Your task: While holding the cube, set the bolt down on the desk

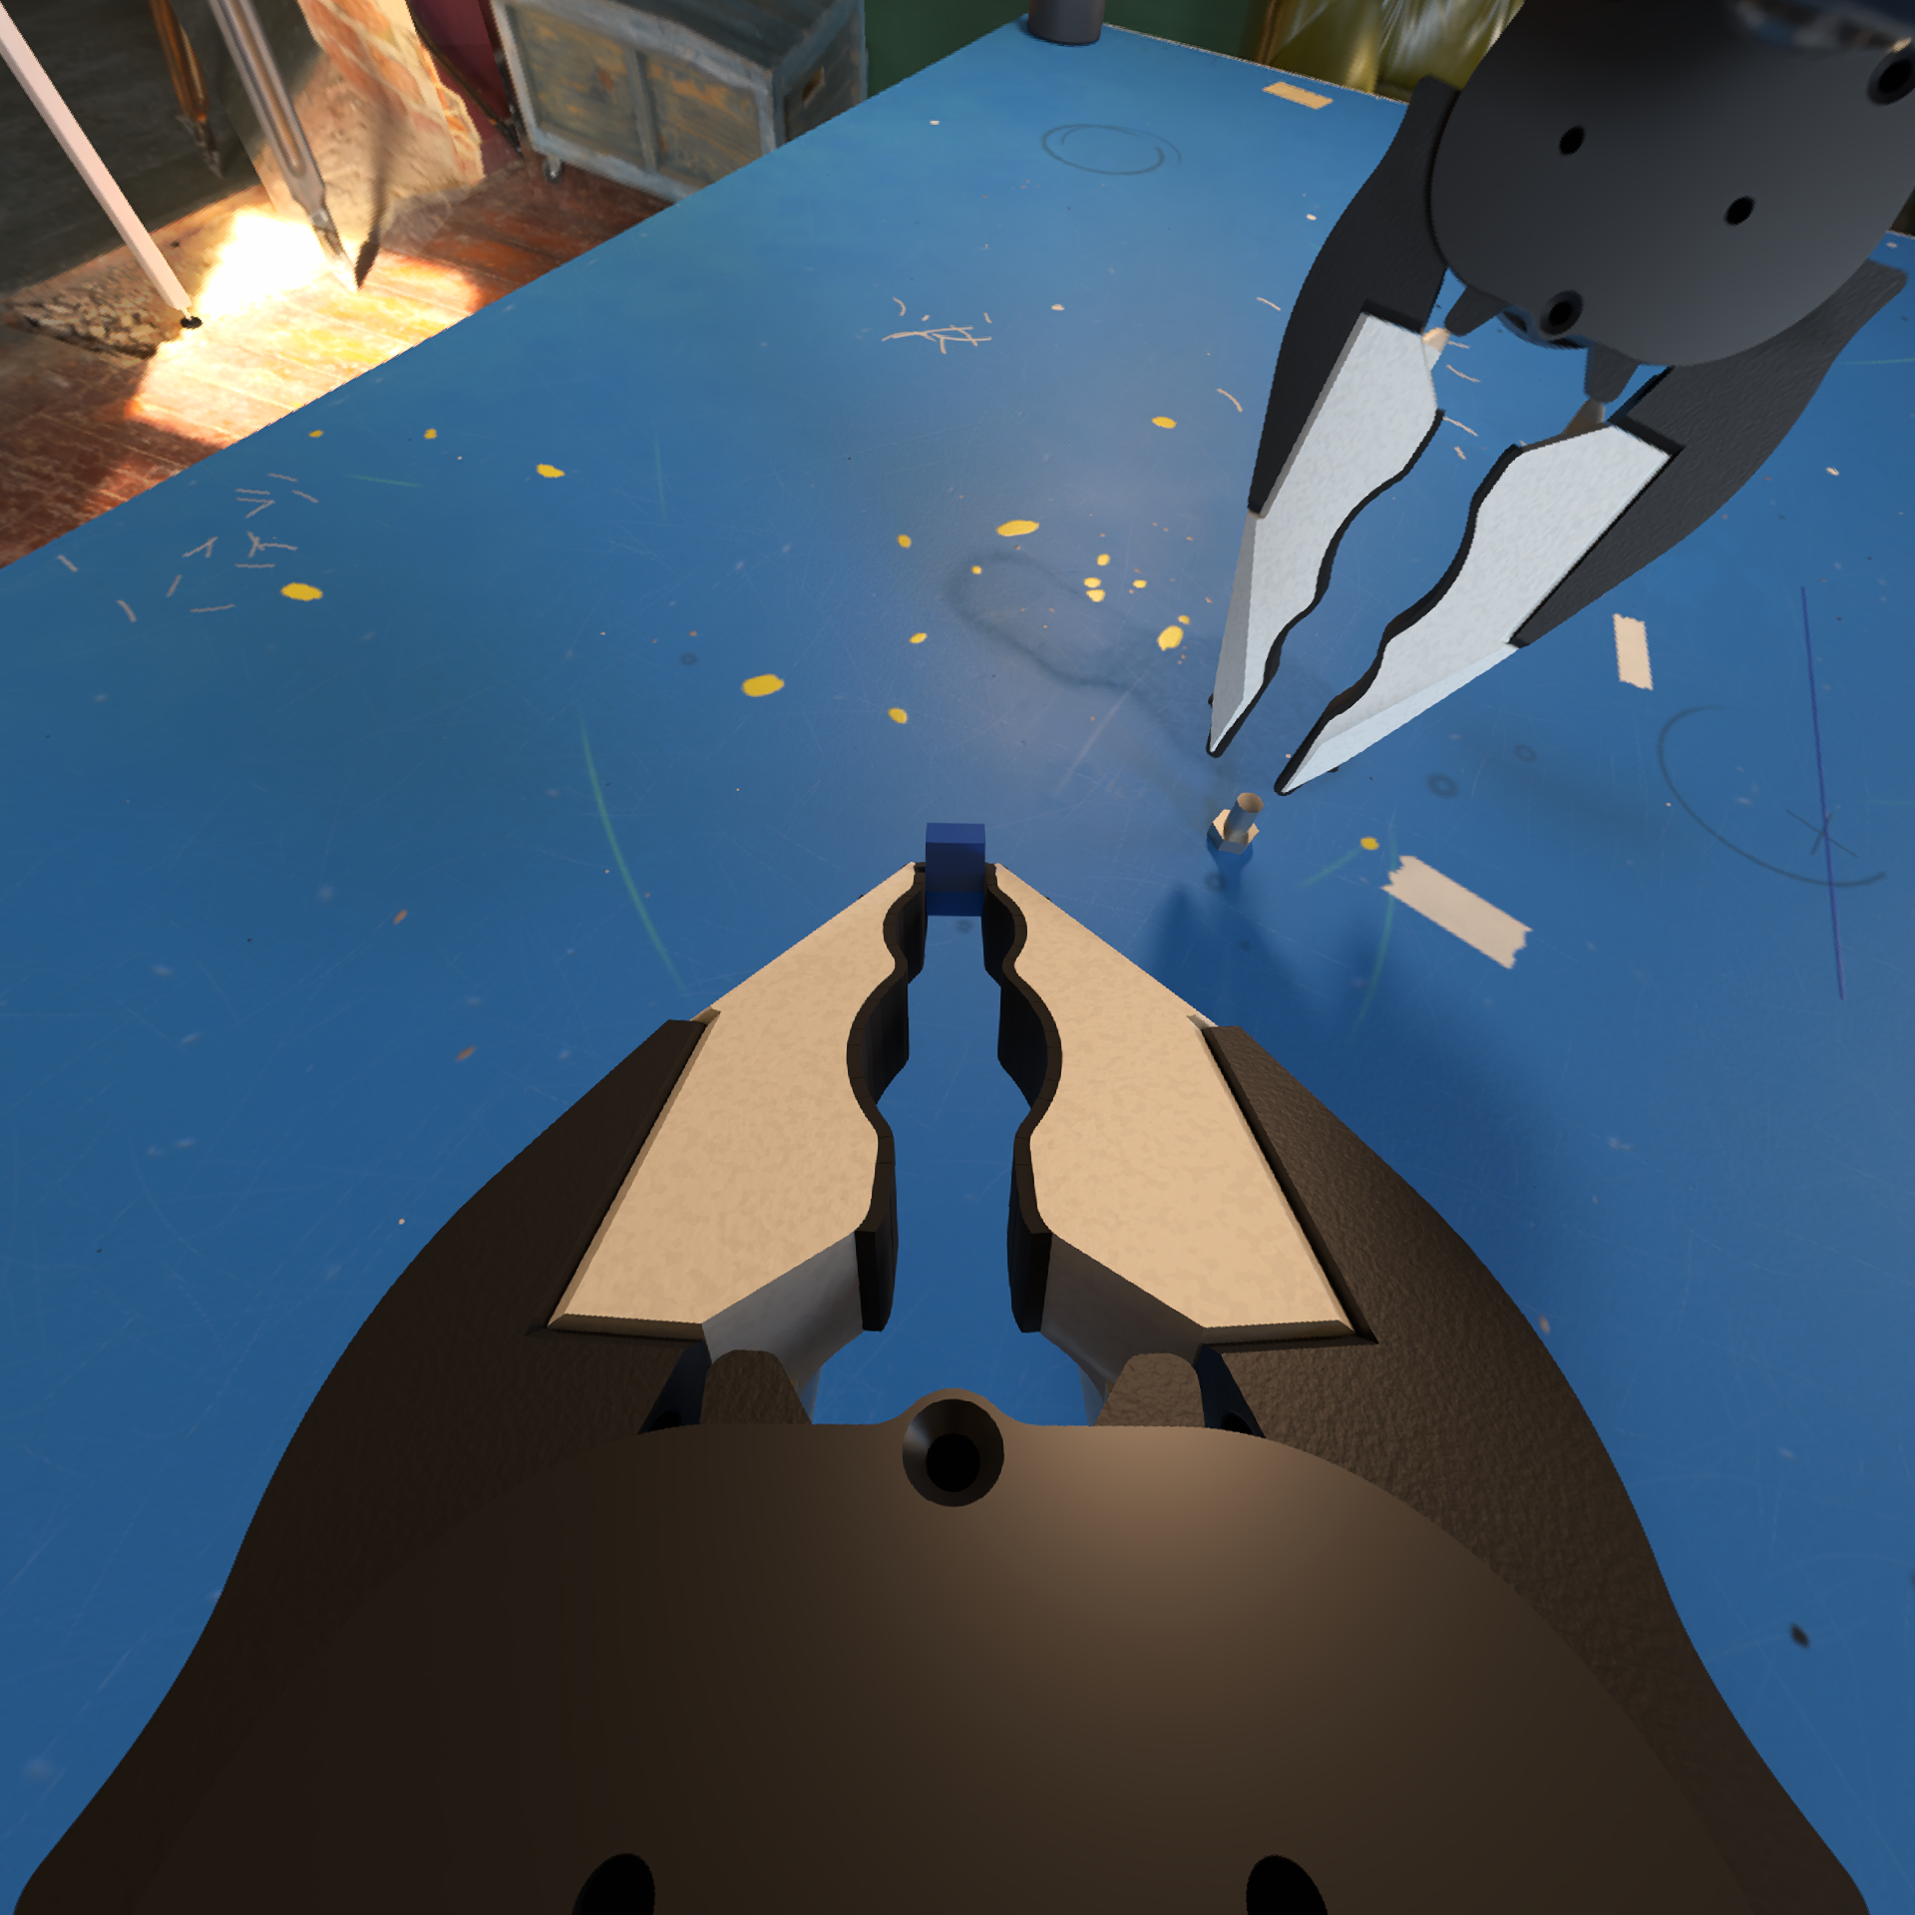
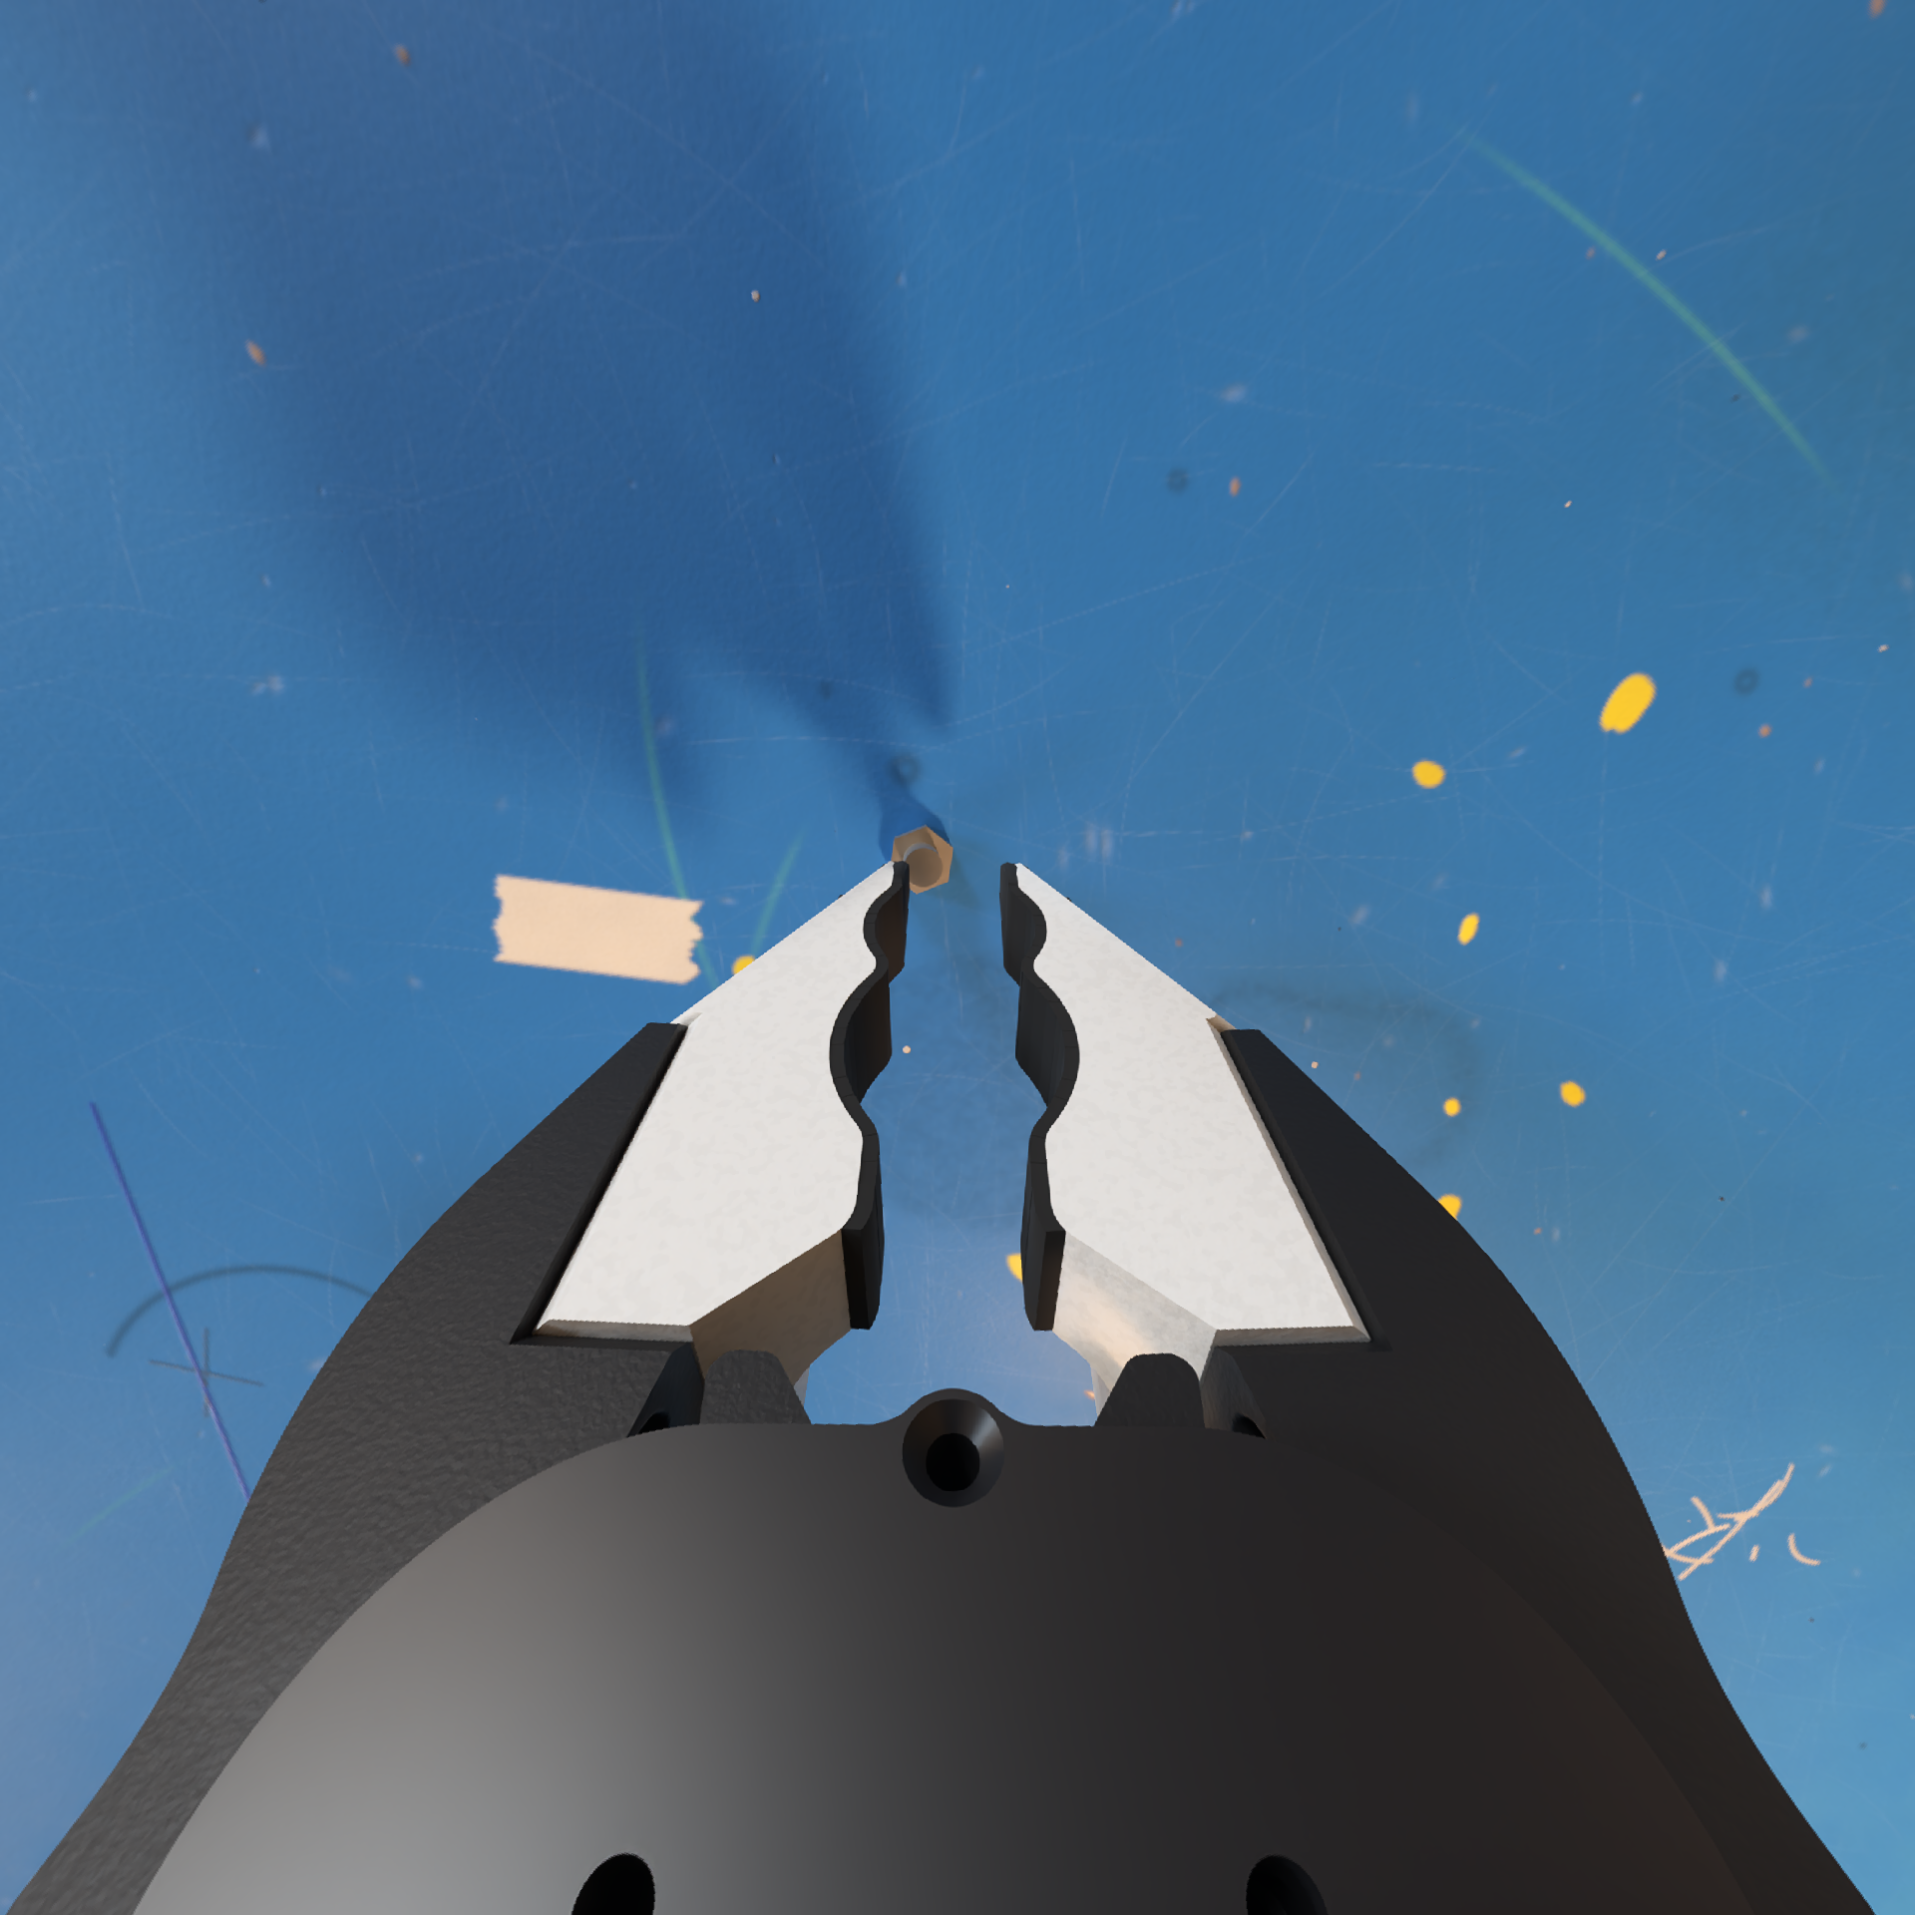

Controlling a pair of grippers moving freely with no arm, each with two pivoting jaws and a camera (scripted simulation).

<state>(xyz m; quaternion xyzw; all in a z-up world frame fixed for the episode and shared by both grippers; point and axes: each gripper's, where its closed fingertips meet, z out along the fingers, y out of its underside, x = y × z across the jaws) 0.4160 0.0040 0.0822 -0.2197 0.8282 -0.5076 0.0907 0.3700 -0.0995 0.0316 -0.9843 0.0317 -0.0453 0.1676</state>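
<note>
With cube [image 1: 954,865] pinched, bolt [image 1: 1235,826] on desk [image 1: 725,829] (gripper [image 1: 1249,767] parted above)

Our left gripper [image 1: 953,876] points forward and slightly down, its tan fingers [image 1: 788,1088] drawn close at the tips. Far right, our right gripper [image 1: 1249,767] points steeply down, its white fingers [image 2: 767,1098] parted.

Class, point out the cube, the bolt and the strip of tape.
cube [image 1: 954,852]: left wrist view, front face.
bolt [image 1: 1233,828]: left wrist view, hexagonal head.
strip of tape [image 2: 596,927]: right wrist view, its middle.
</note>
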